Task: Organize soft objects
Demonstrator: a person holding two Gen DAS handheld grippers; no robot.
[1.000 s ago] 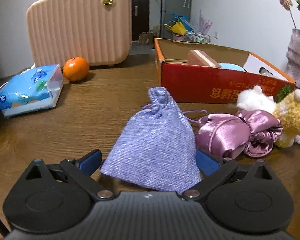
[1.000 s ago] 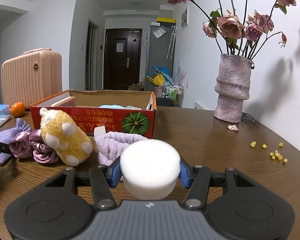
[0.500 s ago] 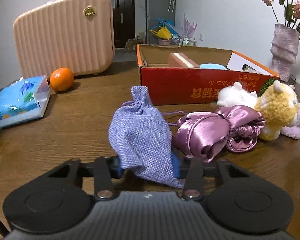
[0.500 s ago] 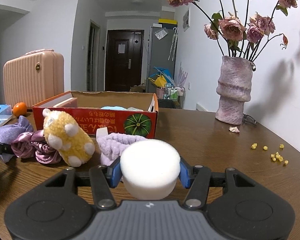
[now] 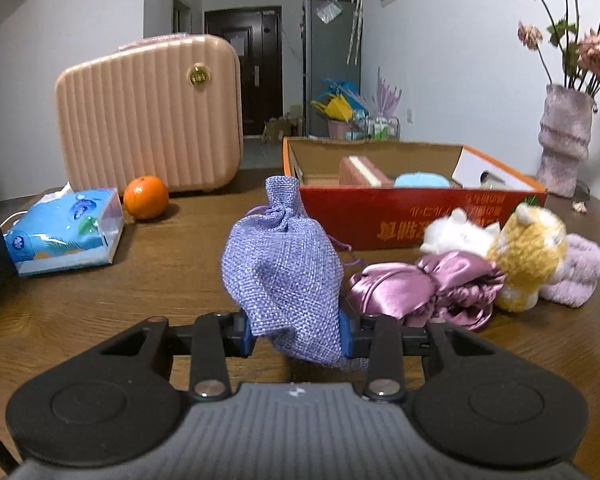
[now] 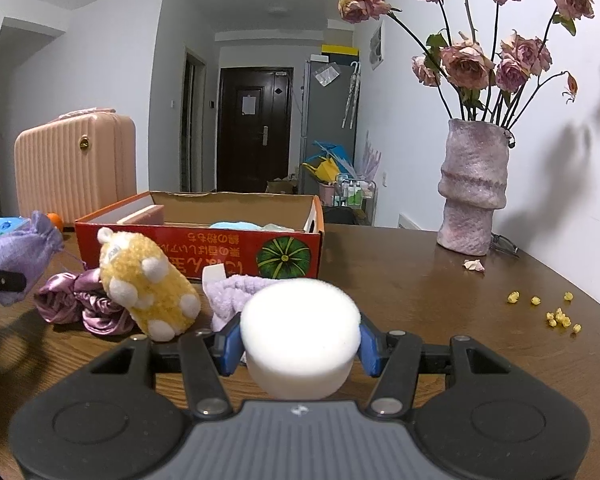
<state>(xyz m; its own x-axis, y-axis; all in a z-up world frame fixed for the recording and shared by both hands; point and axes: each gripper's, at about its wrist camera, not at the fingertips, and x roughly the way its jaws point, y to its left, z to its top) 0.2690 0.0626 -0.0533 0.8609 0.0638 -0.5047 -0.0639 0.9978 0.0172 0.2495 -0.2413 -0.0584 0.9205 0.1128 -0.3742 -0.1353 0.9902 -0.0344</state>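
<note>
Closing in over the last second, the left gripper (image 5: 296, 334) had just drawn its blue pads tight on the lavender burlap pouch (image 5: 284, 270), which earlier lay slack on the table between wide-spread jaws and now stood bunched and lifted at its lower end. Its drawstring neck pointed up toward the red cardboard box (image 5: 416, 212) behind it. The gripper pointed forward and somewhat downward over the brown wooden table (image 5: 148, 296).

The right gripper (image 6: 299, 342) stayed put, pinching a round white foam puck (image 6: 300, 340) low over the tabletop, its pads pressed into the smooth sides.

Just right of the pouch lay a glossy mauve satin scrunchie (image 5: 424, 292), touching a fuzzy yellow plush toy (image 5: 528, 252) and a lilac terry headband (image 5: 576, 276). The open-topped box held a pink-and-cream block and something pale blue.

Farther out stood a ribbed pink suitcase (image 5: 148, 112), an orange (image 5: 146, 197), a blue tissue pack (image 5: 64, 236) and a rough mauve vase (image 6: 474, 192) of dried roses. Bare tabletop lay open left of the pouch; yellow crumbs (image 6: 556, 312) dotted the far right edge.
</note>
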